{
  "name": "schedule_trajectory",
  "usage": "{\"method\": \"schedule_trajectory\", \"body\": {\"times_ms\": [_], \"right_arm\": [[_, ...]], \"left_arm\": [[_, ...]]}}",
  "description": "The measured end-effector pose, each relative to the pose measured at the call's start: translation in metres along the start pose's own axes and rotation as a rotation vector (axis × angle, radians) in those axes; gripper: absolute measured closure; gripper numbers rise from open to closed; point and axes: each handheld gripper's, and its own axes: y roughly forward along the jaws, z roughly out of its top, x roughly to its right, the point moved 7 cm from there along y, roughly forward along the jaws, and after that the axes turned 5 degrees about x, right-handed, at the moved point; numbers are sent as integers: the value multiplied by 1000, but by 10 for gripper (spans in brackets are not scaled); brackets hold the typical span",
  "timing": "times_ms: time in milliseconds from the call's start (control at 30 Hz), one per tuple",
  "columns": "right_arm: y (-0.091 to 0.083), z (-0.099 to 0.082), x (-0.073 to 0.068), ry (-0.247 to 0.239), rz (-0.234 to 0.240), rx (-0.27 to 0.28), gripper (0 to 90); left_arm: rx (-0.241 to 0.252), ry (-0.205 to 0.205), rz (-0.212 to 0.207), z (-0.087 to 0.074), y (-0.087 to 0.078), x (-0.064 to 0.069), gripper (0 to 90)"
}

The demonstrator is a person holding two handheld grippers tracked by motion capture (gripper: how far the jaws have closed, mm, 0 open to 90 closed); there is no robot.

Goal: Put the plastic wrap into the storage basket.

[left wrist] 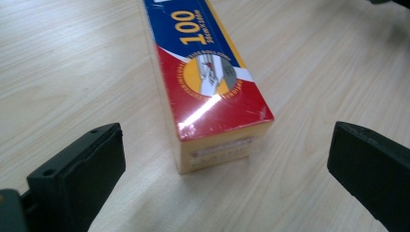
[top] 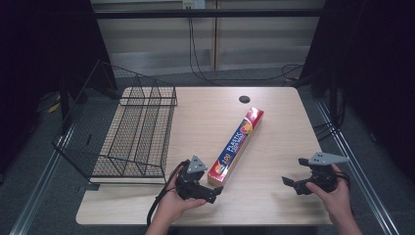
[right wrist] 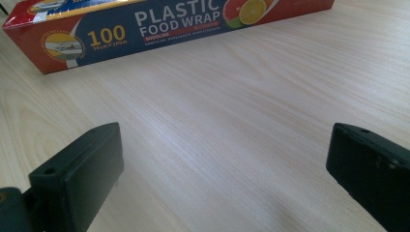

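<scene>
1. The plastic food wrap box [top: 236, 146] is lying flat and slantwise across the middle of the high view, its near end pointing to the lower centre of the frame, its far end toward the dark hole [top: 244, 99] in the surface [top: 274, 205].
2. The left claw [top: 218, 193] is sitting right at that near end, jaws gaping wide; in the left gripper view the box end [left wrist: 217, 140] is lying dead centre between them, touching neither.
3. The right claw [top: 288, 183] is hovering at lower right of the high view, well apart from the box, jaws equally wide and holding nothing; its own view is looking across bare wood at the box's printed side [right wrist: 169, 24].
4. My read: this is the approach, the grasp not yet made.
5. Next, the left claw needs pushing forward until the jaws are straddling the box's narrow sides, then closing squarely so the glossy wrapping isn't slipping.
6. The wire basket [top: 132, 132] is waiting at centre left, a likely destination.
</scene>
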Motion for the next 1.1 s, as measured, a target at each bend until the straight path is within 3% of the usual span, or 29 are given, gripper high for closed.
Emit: {"method": "schedule_trajectory", "body": {"times_ms": [167, 300, 367, 500, 600, 900, 1000, 1100], "right_arm": [[6, 2, -1, -6, 2, -7, 0], [8, 2, -2, -7, 3, -15, 0], [8, 4, -1, -11, 4, -10, 0], [8, 3, 1, -16, -8, -17, 0], [7, 3, 2, -14, -7, -13, 1], [12, 5, 2, -9, -6, -12, 4], [14, 6, 1, -15, 1, -15, 4], [15, 7, 2, -14, 7, -10, 4]], "left_arm": [[-22, 7, 9, 4, -2, -1, 1], [-9, -19, 22, 9, -1, -5, 1], [-32, -11, 30, 12, 1, -10, 2], [-28, -42, 35, 23, 4, -15, 10], [-51, -23, 38, 32, 7, -15, 21], [-66, -22, 27, 62, 33, -18, 43], [-106, -8, 16, 73, 47, -19, 49], [-107, -8, 31, 78, 53, -22, 50]]}}
